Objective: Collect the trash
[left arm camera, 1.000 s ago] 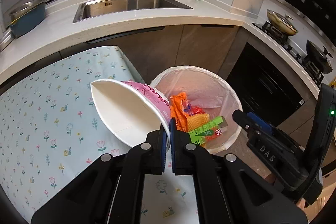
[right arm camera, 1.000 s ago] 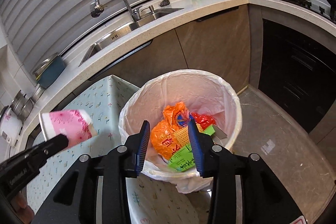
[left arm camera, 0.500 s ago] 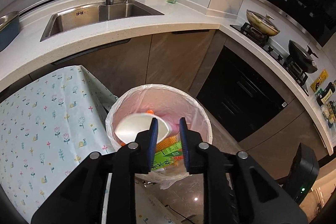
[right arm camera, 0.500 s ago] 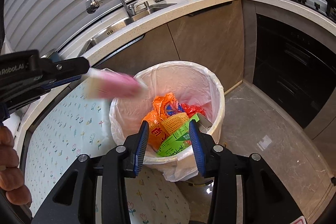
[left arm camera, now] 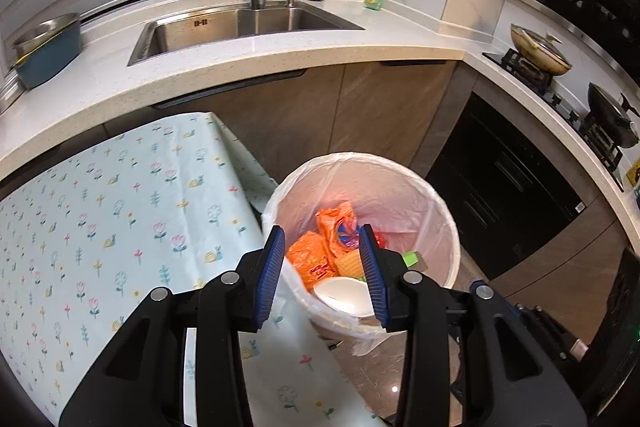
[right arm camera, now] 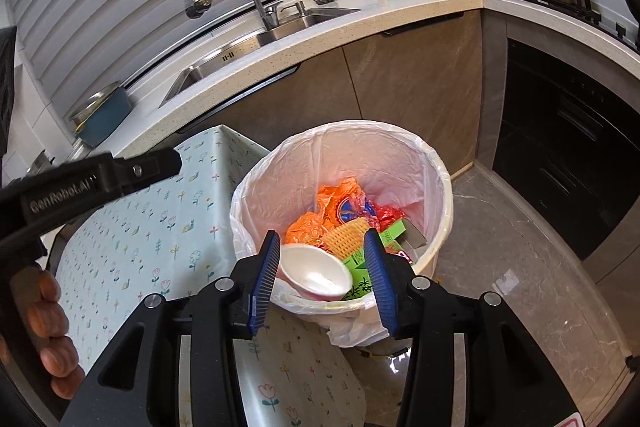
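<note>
Confirming the drop: a second ago we had the white paper cup with a pink printed outside (right arm camera: 316, 273) pinched by its rim in the left gripper (left arm camera: 323, 269) over the flower-print tablecloth (left arm camera: 120, 227); now it lies on its side inside the round white bin lined with a thin plastic bag (right arm camera: 400, 143), mouth facing up toward us, resting on the orange crinkled wrappers (right arm camera: 308, 227) and the green carton (right arm camera: 360, 263) at the near wall. Left jaws are opening with nothing between the pads, just the bin contents seen through the gap. Our right gripper (right arm camera: 322, 269) hovers over the same bin, jaws also opening and empty; it has barely shifted. Left tool has swung from the table edge to above the bin rim. We judge this item done. The stretch of cloth in view shows no further litter, though much of the table is out of frame. Sink (left arm camera: 240, 23) and counter are not involved.
</note>
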A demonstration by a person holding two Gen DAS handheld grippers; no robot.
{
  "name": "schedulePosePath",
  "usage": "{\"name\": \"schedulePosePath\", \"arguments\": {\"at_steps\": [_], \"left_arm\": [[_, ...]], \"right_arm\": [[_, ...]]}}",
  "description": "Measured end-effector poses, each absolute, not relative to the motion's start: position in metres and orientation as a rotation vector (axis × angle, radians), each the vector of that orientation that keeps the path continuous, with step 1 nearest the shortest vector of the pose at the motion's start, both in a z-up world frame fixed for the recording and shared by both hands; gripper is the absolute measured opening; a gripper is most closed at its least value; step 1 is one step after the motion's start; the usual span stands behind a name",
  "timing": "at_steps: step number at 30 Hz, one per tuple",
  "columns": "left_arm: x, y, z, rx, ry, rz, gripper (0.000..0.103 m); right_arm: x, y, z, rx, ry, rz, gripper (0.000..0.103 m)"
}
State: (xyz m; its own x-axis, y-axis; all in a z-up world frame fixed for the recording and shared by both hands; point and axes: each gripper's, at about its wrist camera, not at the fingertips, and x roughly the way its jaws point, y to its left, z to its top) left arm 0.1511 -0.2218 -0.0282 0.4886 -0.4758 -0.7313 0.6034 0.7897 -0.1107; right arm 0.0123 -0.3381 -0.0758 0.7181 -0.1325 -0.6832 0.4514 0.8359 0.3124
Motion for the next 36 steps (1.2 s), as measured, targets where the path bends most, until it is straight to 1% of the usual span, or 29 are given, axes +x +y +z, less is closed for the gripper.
{"name": "schedulePosePath", "arguments": {"at_steps": [11,14,17,24,27,28,31,33,34,36], "left_arm": [[0.143,-0.191,-0.031,0.176,0.814,-0.564,0.037],[0.139,-0.187,-0.031,0.183,0.803,-0.538,0.037],[0.134,-0.182,-0.030,0.195,0.795,-0.517,0.037],[0.122,-0.171,-0.032,0.214,0.788,-0.466,0.037],[0.118,-0.168,-0.032,0.225,0.786,-0.450,0.037],[0.117,-0.167,-0.032,0.225,0.784,-0.445,0.039],[0.113,-0.160,-0.031,0.220,0.776,-0.424,0.046],[0.109,-0.157,-0.031,0.218,0.769,-0.412,0.053],[0.107,-0.155,-0.030,0.219,0.763,-0.405,0.057],[0.104,-0.152,-0.031,0.224,0.753,-0.391,0.061]], "right_arm": [[0.015,-0.318,-0.062,0.423,0.716,-0.297,0.049],[0.013,-0.313,-0.059,0.405,0.720,-0.289,0.054],[0.011,-0.308,-0.057,0.387,0.728,-0.279,0.055],[0.003,-0.297,-0.051,0.340,0.733,-0.269,0.064],[0.001,-0.295,-0.050,0.339,0.737,-0.262,0.065],[0.000,-0.295,-0.049,0.337,0.740,-0.259,0.065],[-0.004,-0.291,-0.047,0.317,0.738,-0.259,0.070],[-0.006,-0.289,-0.044,0.306,0.737,-0.259,0.075],[-0.008,-0.288,-0.043,0.301,0.737,-0.258,0.076],[-0.009,-0.285,-0.042,0.293,0.738,-0.262,0.079]]}}
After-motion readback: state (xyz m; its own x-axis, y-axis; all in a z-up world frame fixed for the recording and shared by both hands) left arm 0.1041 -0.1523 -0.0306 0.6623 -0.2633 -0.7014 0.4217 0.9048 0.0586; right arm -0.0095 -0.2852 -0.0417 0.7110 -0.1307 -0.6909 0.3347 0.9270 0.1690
